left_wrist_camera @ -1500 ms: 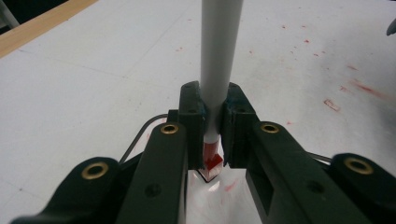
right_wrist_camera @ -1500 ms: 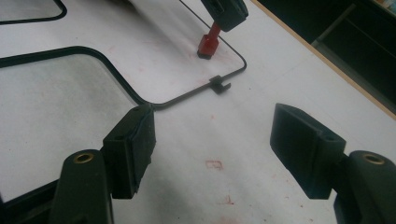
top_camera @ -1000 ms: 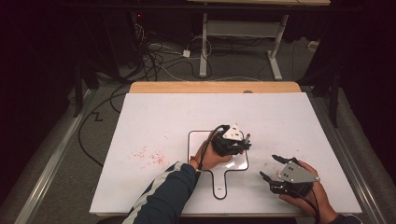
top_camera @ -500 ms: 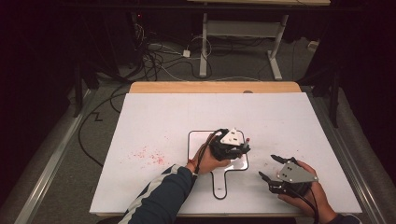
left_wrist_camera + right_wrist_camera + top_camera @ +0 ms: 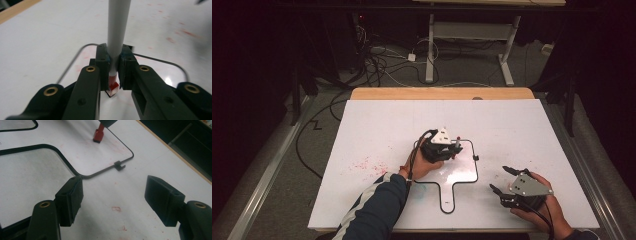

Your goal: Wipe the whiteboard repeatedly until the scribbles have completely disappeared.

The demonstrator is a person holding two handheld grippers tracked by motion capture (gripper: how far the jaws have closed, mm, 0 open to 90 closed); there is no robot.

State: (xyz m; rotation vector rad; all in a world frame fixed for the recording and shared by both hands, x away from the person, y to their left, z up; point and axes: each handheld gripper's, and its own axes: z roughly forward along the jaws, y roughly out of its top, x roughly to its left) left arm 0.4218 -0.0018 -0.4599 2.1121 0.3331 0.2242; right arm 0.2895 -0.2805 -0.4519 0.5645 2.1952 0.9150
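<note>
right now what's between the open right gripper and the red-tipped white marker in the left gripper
In the right gripper view, between the right gripper and the marker: bare white board and the thin black outline.

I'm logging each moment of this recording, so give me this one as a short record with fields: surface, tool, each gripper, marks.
surface: white board on a table, with a black paddle-shaped outline drawn on it
tool: marker with a grey barrel and red tip, tip on the board inside the outline
left gripper: shut on the marker
right gripper: open, nothing between its jaws, to the right of the outline's handle
marks: red smudges left of the outline
</note>
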